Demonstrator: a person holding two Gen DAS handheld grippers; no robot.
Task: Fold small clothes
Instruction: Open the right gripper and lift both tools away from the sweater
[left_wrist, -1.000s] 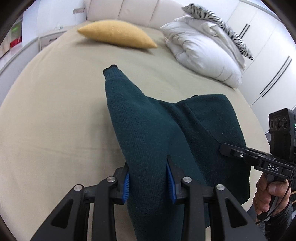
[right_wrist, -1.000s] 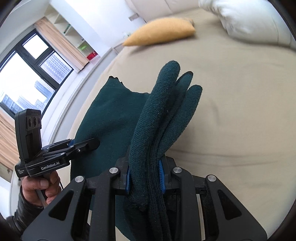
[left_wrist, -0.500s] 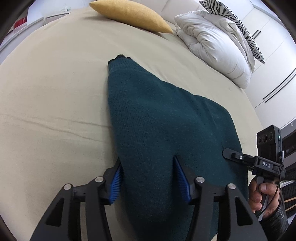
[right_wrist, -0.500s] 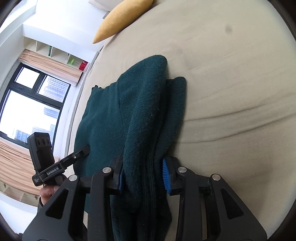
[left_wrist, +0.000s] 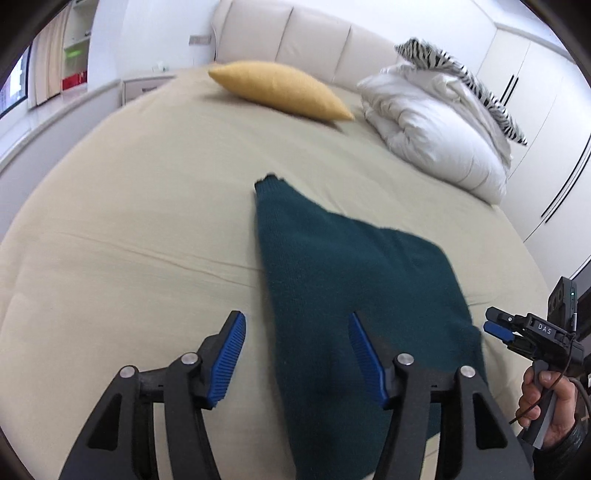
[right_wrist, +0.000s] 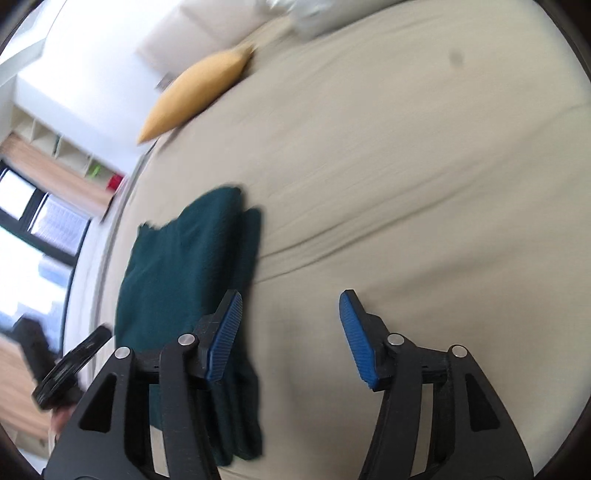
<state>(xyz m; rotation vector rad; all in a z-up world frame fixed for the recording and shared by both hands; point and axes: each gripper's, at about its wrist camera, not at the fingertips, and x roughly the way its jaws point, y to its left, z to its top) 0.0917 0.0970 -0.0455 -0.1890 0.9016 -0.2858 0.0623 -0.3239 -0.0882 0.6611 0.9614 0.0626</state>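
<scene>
While my left claw (left_wrist: 297, 354) is standing wide, its jaws have just been opening, and the dark green sweater (left_wrist: 351, 295) is lying between them without either blue pad (left_wrist: 226, 360) pressing on it. I am seeing the left pad clear of the knit, over bare sheet, and the right pad resting over the cloth. From this claw the sweater is stretching away across the beige bed (left_wrist: 129, 221), folded into a wedge with a narrow cuffed end pointing toward the headboard.

My right claw (right_wrist: 290, 332) is also gaping, its jaws having just been opening too, with only sheet between the pads. The sweater (right_wrist: 184, 277) is lying just to the left of its left finger (right_wrist: 221, 336), stacked in layers near the bed's edge (right_wrist: 122, 206). In the left view I am seeing that right claw (left_wrist: 498, 328) at the sweater's far side, with a hand (left_wrist: 546, 410) gripping its handle.

Farther off, a yellow pillow (left_wrist: 277, 90) is lying near the headboard (left_wrist: 314, 48), and a white duvet (left_wrist: 432, 136) is bunched beside it under a zebra-striped cushion (left_wrist: 461, 70). The right view is blurred.
</scene>
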